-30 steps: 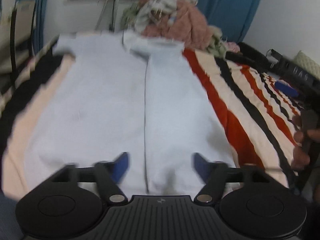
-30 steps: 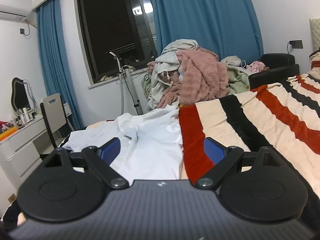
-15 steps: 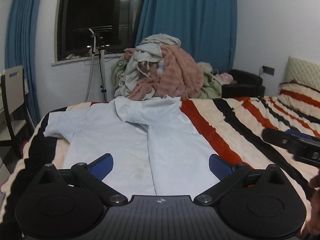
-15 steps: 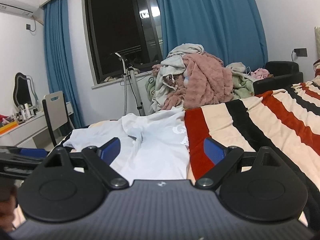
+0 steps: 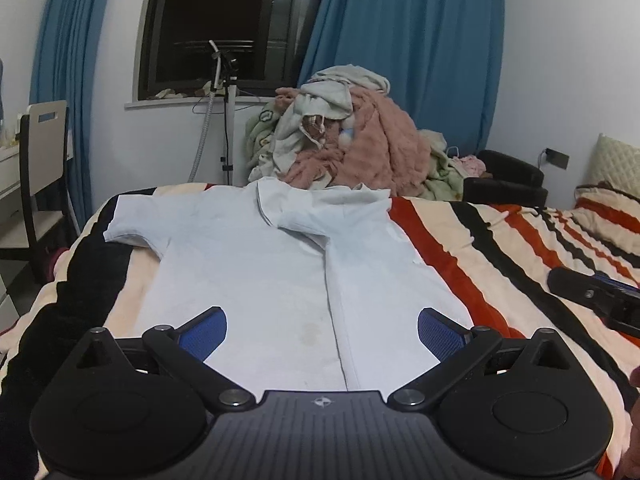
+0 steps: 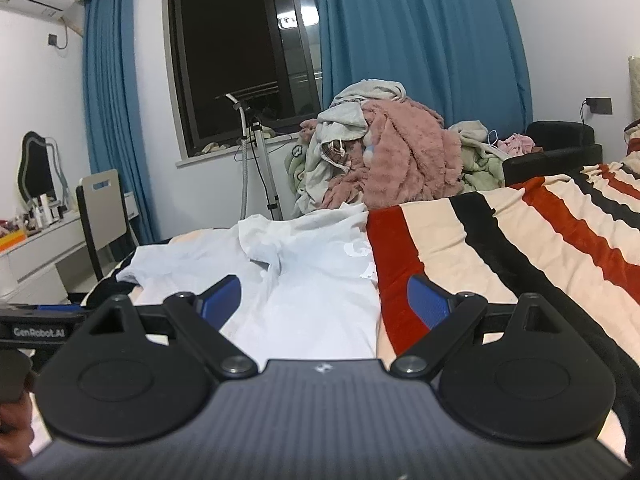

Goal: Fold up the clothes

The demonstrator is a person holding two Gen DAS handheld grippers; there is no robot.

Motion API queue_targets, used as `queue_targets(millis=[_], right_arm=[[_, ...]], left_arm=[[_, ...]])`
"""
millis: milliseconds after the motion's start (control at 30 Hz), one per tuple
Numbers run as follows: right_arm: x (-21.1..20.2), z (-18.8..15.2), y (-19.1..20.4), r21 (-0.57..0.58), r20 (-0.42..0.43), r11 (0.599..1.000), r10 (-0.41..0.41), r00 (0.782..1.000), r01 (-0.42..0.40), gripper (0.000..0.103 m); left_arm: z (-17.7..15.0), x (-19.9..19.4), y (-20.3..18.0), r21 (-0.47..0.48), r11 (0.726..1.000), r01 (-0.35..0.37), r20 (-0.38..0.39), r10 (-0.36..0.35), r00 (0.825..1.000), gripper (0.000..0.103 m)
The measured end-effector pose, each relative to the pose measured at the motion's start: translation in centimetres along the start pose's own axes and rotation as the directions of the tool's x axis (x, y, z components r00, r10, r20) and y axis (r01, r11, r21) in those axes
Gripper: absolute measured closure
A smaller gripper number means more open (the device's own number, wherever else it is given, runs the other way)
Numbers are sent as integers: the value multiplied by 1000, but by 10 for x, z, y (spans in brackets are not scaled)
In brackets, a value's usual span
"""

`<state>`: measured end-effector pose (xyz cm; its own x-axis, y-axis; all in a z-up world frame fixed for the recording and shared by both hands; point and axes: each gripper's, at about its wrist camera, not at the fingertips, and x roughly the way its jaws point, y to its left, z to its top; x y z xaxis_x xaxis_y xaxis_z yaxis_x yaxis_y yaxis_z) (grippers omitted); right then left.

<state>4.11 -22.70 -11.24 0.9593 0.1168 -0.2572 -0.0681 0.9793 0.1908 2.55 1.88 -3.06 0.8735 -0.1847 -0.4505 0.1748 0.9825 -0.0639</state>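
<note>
both hand-held grippers, left (image 5: 322,330) and right (image 6: 324,300), gape wide and empty above the pale shirt (image 5: 280,272).

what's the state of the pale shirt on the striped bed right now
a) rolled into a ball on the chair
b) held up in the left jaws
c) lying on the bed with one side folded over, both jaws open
c: the pale shirt lies on the striped bed, its right side folded in to a middle edge, while the left gripper and right gripper are open and empty.

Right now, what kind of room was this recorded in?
Most likely a home bedroom: a bed with a striped blanket, a light shirt spread on it, and a heap of laundry by the curtained window.
</note>
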Motion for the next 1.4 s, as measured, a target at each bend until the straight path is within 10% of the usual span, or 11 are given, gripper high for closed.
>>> queue_targets(millis=[533, 867, 1067, 1400], right_arm=[[11, -11, 4, -7, -23, 998, -69, 997, 69, 11], [46, -1, 32, -58, -114, 996, -72, 991, 66, 12], [115, 20, 83, -157, -195, 984, 52, 979, -83, 12], [284, 6, 212, -204, -336, 892, 324, 884, -404, 12]], left_arm=[[6, -20, 5, 82, 997, -12, 23, 10, 1000, 0], [11, -35, 47, -25, 999, -36, 33, 37, 999, 0], [9, -33, 87, -146, 986, -82, 45, 90, 995, 0], [7, -19, 154, -347, 922, -172, 28, 193, 981, 0]])
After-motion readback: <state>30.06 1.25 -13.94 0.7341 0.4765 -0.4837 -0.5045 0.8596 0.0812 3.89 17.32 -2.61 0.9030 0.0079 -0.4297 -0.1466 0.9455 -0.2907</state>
